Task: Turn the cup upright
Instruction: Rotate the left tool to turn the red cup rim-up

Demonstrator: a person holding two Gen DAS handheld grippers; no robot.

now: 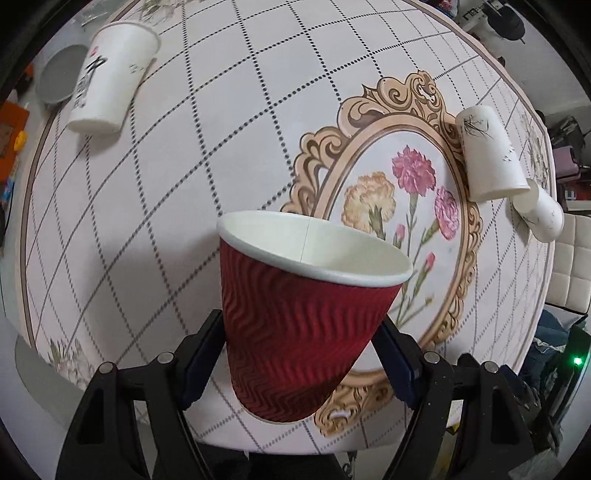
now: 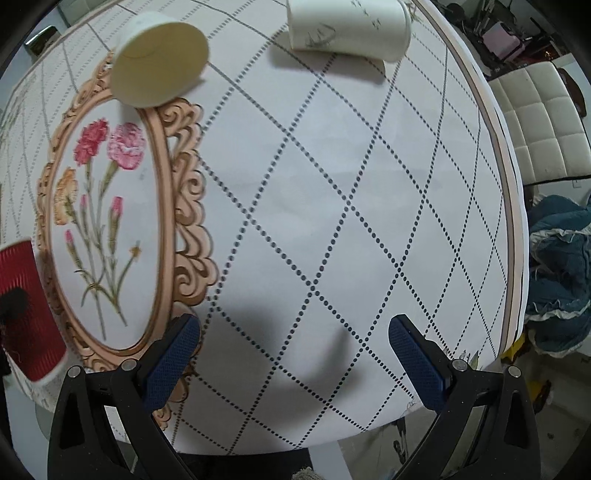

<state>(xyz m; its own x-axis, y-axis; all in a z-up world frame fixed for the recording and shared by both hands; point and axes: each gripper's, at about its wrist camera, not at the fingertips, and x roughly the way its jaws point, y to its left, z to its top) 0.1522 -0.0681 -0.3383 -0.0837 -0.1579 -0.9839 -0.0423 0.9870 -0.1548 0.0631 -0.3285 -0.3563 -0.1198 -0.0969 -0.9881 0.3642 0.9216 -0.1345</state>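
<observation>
My left gripper (image 1: 299, 332) is shut on a red ripple-wall paper cup (image 1: 295, 325) and holds it above the table, tilted, with the white mouth up and away from me. The same red cup shows at the left edge of the right wrist view (image 2: 22, 295). My right gripper (image 2: 295, 332) is open and empty over the bare cloth. Three white paper cups are on the table: one at the far left (image 1: 110, 77), and two at the right (image 1: 487, 151), (image 1: 539, 214). The right wrist view shows two of them, one base toward me (image 2: 159, 59), one on its side (image 2: 347, 27).
The round table (image 2: 332, 221) has a cloth with a dotted diamond grid and a framed flower print (image 1: 402, 206). A grey dish (image 1: 59, 74) sits past the far left cup. A white padded chair (image 2: 535, 129) and blue fabric (image 2: 561, 273) lie off the right edge.
</observation>
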